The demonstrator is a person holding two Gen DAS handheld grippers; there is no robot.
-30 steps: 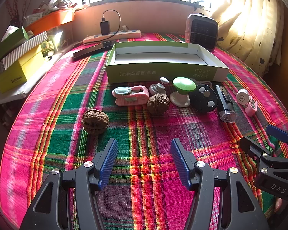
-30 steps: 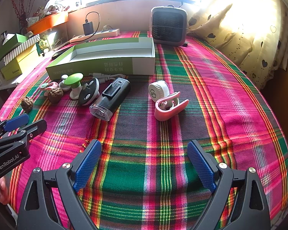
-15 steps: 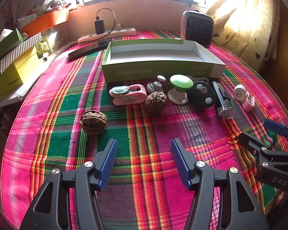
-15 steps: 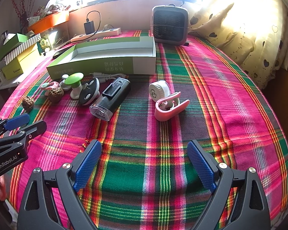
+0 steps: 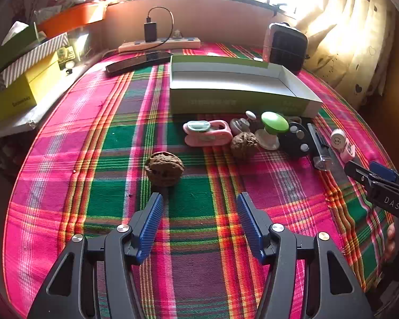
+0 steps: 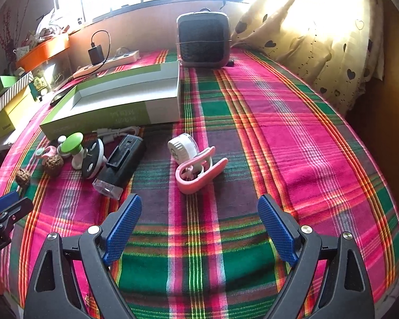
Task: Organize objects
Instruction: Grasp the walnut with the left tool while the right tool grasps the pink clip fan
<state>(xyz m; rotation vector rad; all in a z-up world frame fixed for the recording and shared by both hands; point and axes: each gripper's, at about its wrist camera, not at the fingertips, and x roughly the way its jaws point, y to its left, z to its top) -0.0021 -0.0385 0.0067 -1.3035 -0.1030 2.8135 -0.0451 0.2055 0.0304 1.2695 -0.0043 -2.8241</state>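
While both claws gape empty, the walnut (image 5: 164, 168) lies just beyond the left claw (image 5: 199, 203).

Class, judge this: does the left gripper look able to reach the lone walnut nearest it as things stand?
Probably yes. The left gripper is open, the walnut lies just ahead, slightly left of its gap, with only bare cloth between.

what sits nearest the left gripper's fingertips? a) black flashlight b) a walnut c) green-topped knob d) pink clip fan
b: the walnut lies alone on the cloth just ahead of the open left gripper, while the other items sit farther back by the box.
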